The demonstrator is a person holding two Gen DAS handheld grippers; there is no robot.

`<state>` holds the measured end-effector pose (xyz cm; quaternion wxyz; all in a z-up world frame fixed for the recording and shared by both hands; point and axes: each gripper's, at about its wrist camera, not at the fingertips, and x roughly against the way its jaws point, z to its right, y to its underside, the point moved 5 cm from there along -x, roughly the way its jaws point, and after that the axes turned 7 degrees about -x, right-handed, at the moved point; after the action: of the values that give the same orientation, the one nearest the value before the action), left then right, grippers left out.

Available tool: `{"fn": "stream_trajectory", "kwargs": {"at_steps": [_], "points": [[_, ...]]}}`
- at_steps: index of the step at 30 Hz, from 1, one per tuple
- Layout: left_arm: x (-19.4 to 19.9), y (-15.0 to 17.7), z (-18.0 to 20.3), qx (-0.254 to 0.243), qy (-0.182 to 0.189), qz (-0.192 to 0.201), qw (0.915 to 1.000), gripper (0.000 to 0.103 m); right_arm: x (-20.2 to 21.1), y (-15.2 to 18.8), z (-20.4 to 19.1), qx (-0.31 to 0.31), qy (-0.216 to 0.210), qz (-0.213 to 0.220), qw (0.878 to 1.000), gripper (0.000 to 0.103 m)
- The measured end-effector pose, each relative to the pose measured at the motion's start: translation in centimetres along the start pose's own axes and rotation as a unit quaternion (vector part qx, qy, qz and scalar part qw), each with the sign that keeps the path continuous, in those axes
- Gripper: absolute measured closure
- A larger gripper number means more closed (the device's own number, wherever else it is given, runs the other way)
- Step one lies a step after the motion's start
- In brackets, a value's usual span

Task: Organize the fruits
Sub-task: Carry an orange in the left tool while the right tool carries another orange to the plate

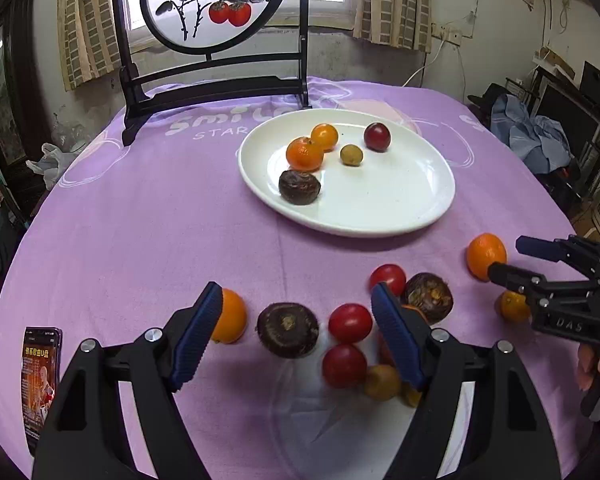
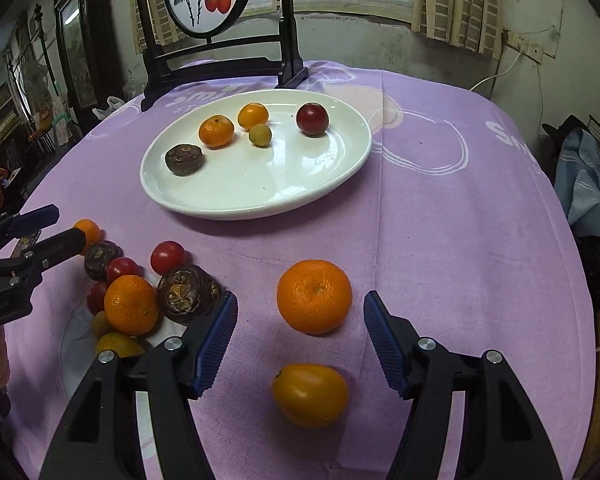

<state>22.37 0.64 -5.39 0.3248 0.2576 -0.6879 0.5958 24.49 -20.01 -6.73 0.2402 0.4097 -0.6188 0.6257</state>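
A white oval plate [image 1: 400,208] [image 2: 300,192] on the purple cloth holds several small fruits: a mandarin [image 1: 305,154], a yellow tomato [image 1: 324,136], a dark red one [image 1: 377,137], a small greenish one [image 1: 351,155] and a dark brown chestnut-like fruit [image 1: 299,187]. My left gripper [image 1: 296,312] is open above a loose pile: a brown fruit [image 1: 288,330] and red tomatoes [image 1: 350,323]. My right gripper [image 2: 300,320] is open around a mandarin [image 2: 314,297], with a yellow tomato [image 2: 310,394] nearer; the right gripper also shows in the left wrist view [image 1: 508,258].
A black wooden screen stand [image 1: 216,92] with a round persimmon painting stands at the table's far edge. A phone [image 1: 40,384] lies at the near left. A clear plastic sheet [image 1: 340,420] lies under the fruit pile. Clutter surrounds the round table.
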Motion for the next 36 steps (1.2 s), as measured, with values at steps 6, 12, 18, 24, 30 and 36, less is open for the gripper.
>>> {"fn": "stream_trajectory", "kwargs": {"at_steps": [6, 12, 18, 24, 30, 36], "points": [[0.4, 1.0, -0.9, 0.006, 0.006, 0.001, 1.0000, 0.028, -1.2, 0.3, 0.0, 0.000, 0.011, -0.007, 1.000, 0.037], [0.2, 1.7, -1.4, 0.006, 0.008, -0.004, 0.9999, 0.028, -2.6, 0.3, -0.1, -0.003, 0.020, -0.014, 1.000, 0.036], [0.1, 2.3, -2.0, 0.006, 0.000, -0.006, 1.0000, 0.028, -3.3, 0.3, 0.0, -0.004, 0.029, -0.015, 0.999, 0.038], [-0.4, 2.9, -2.4, 0.010, -0.004, -0.017, 0.9998, 0.028, -3.8, 0.4, 0.4, -0.013, 0.030, -0.021, 0.999, 0.057], [-0.3, 3.9, -2.3, 0.000, -0.001, -0.024, 0.9997, 0.028, -3.6, 0.4, 0.5, -0.023, 0.022, -0.018, 0.999, 0.059], [-0.6, 5.0, -3.5, 0.003, 0.001, -0.036, 0.9994, 0.028, -1.8, 0.3, 0.3, -0.022, 0.011, 0.004, 1.000, 0.059]]}}
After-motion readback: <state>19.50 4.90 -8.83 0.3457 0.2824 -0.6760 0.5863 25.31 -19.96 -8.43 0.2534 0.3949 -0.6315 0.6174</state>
